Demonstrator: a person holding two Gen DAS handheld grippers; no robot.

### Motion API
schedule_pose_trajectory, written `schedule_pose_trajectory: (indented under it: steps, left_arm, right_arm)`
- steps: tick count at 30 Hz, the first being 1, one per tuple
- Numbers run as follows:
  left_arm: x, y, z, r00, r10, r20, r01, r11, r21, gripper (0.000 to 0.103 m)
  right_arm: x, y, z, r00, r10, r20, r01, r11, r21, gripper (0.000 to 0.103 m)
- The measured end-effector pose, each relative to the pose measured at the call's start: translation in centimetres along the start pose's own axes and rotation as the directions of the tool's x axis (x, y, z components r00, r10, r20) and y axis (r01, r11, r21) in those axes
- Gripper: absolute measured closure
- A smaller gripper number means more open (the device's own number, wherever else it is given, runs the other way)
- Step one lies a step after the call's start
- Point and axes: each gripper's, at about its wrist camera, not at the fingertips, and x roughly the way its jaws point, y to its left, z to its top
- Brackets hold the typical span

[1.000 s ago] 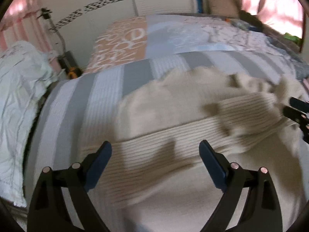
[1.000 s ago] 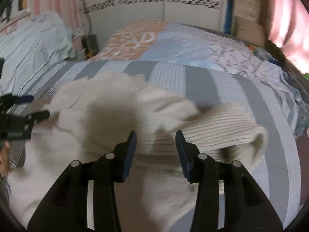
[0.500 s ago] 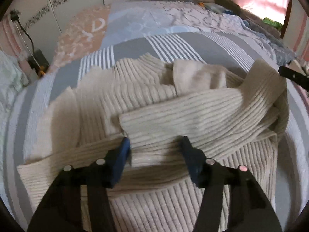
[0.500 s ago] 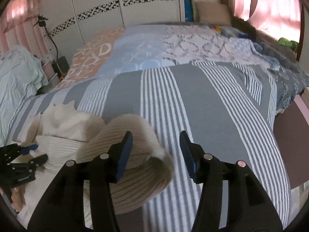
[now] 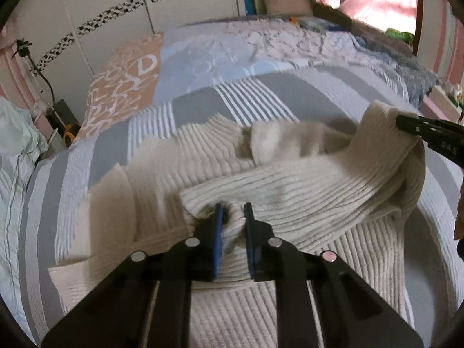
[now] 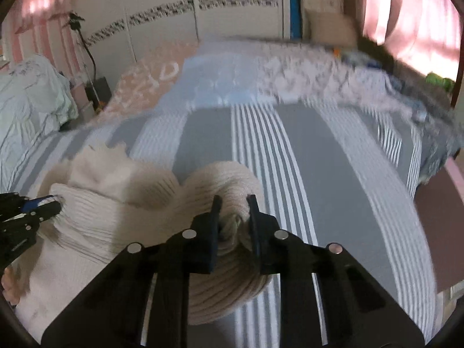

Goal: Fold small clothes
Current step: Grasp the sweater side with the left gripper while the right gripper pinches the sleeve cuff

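A cream ribbed knit sweater (image 5: 304, 191) lies crumpled on the grey-and-white striped bedspread (image 5: 261, 98). My left gripper (image 5: 233, 213) is shut on a bunched fold at the sweater's near left edge. In the left wrist view the right gripper (image 5: 406, 124) reaches in from the right and pinches the sweater's raised far-right fold. In the right wrist view, my right gripper (image 6: 233, 206) is shut on a rolled, thick fold of the sweater (image 6: 226, 182), lifted off the bed. The left gripper (image 6: 43, 206) shows at the left edge, holding the sweater's other side.
The bedspread (image 6: 304, 150) stretches out to the right of the sweater. A patterned blue, peach and white quilt (image 5: 203, 58) lies further back. A pale green bundle of bedding (image 6: 32, 95) sits at the left. White wardrobe doors (image 6: 203, 8) and pink curtains (image 6: 406, 17) stand behind.
Both grippers have gone from open around sweater folds to shut on them. The right one has lifted its fold slightly.
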Motion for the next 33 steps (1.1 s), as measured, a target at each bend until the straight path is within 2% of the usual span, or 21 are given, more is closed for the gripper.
schedule_pose_trajectory:
  steps: [2,5,7,8,10,12,15,16,18,19,20,21,22,23,25,27,31,33]
  left_arm:
    - [-1.4,1.2,0.2,0.999,0.024,0.039,-0.023,1.0,-0.015,0.089]
    - [-3.9,3.8,-0.3,0.99,0.103,0.102,-0.101,0.995,-0.022,0.089]
    - [-5.3,6.1,-1.4,0.979,0.161,0.122,-0.158,0.987,-0.03,0.089]
    - [-5.7,7.1,-2.0,0.976,0.181,0.122,-0.178,0.983,-0.034,0.089]
    - [-6.1,9.7,-4.0,0.967,0.234,0.103,-0.231,0.972,-0.045,0.089]
    - [-5.6,11.4,-6.0,0.959,0.277,0.064,-0.274,0.961,-0.044,0.089]
    - [-3.5,13.6,-9.5,0.958,0.285,-0.037,-0.286,0.958,-0.034,0.088]
    - [-3.0,14.0,-10.4,0.96,0.274,-0.058,-0.277,0.96,-0.036,0.088]
    - [-3.2,13.8,-11.4,0.959,0.28,-0.04,-0.281,0.96,-0.007,0.085]
    - [-3.6,13.4,-11.6,0.95,0.311,-0.023,-0.31,0.95,0.023,0.074]
    - [-3.9,13.2,-11.6,0.941,0.339,-0.009,-0.339,0.94,0.033,0.055]
    - [-4.1,13.2,-11.7,0.935,0.356,0.001,-0.356,0.934,0.035,0.046]
    - [-4.5,13.4,-11.8,0.934,0.358,0.013,-0.358,0.933,0.034,0.036]
    - [-5.0,13.9,-11.7,0.945,0.328,0.012,-0.328,0.944,0.026,0.03]
    - [-5.3,14.8,-11.4,0.962,0.275,0.0,-0.275,0.962,-0.003,0.028]
    - [-5.3,15.2,-11.0,0.965,0.262,-0.007,-0.262,0.965,-0.019,0.028]
    - [-4.5,15.5,-9.9,0.968,0.25,-0.028,-0.25,0.968,-0.017,0.028]
    - [-3.8,14.8,-9.4,0.974,0.222,-0.036,-0.222,0.975,0.007,0.028]
  right_arm:
    - [-1.7,1.9,0.5,0.999,0.03,0.041,-0.029,0.999,-0.025,0.084]
    - [-3.4,5.3,0.5,0.993,0.09,0.08,-0.085,0.994,-0.063,0.084]
    - [-3.4,7.9,0.2,0.989,0.133,0.071,-0.126,0.987,-0.095,0.084]
    - [-2.8,9.9,-0.6,0.985,0.167,0.041,-0.161,0.979,-0.123,0.084]
    - [-2.2,11.2,-1.1,0.983,0.181,0.016,-0.177,0.974,-0.139,0.084]
    - [0.0,14.5,-3.0,0.978,0.194,-0.079,-0.206,0.959,-0.195,0.082]
    - [2.2,17.1,-5.5,0.972,0.154,-0.179,-0.198,0.944,-0.263,0.075]
    - [2.2,17.3,-5.7,0.97,0.148,-0.193,-0.198,0.942,-0.272,0.071]
    - [1.0,16.9,-5.4,0.97,0.141,-0.199,-0.195,0.939,-0.284,0.068]
    - [0.2,16.5,-5.1,0.975,0.125,-0.182,-0.175,0.94,-0.292,0.064]
    - [-0.4,16.0,-4.5,0.98,0.103,-0.169,-0.15,0.942,-0.301,0.057]
    - [-1.1,15.2,-3.8,0.985,0.067,-0.158,-0.114,0.944,-0.309,0.053]
    - [-1.5,14.4,-3.3,0.988,0.032,-0.154,-0.079,0.947,-0.311,0.046]
    - [-1.6,13.6,-3.0,0.988,0.003,-0.153,-0.052,0.949,-0.312,0.044]
    - [-1.3,11.2,-2.4,0.985,-0.073,-0.156,0.022,0.951,-0.309,0.042]
    - [-0.1,8.8,-2.1,0.971,-0.124,-0.203,0.062,0.956,-0.286,0.042]
    - [3.1,7.1,-2.8,0.936,-0.157,-0.316,0.072,0.962,-0.265,0.043]
    - [3.7,7.0,-3.7,0.934,-0.139,-0.33,0.051,0.964,-0.262,0.05]
